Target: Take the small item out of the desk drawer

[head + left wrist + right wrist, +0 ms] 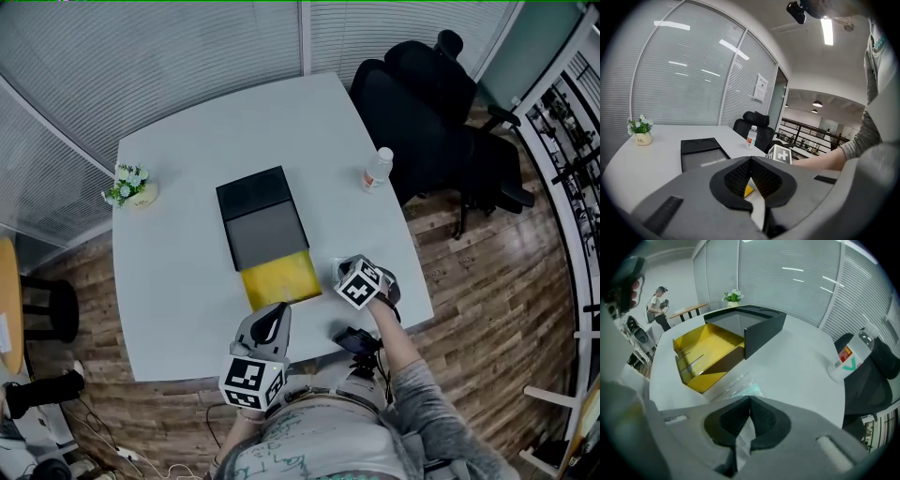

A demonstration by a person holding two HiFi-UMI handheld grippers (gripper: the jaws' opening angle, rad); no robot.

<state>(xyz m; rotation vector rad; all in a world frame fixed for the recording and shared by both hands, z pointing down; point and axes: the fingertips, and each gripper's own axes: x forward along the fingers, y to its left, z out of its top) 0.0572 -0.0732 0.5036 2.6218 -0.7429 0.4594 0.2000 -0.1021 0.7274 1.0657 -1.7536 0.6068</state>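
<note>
Right hand-held gripper [749, 400] pinches a clear, teal-tinted packet [738, 384] — left hand-held gripper [751, 161] pressed together.

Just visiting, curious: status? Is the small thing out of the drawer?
Left gripper shut, empty. Right gripper shut on clear packet, outside the drawer. Drawer open, looks empty. Nothing in the way.

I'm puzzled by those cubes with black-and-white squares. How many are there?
2. One cube sits on the left gripper, by the table's near edge; the other cube rides on the right gripper, which grips a clear packet, beside the yellow drawer. None seems hidden.
</note>
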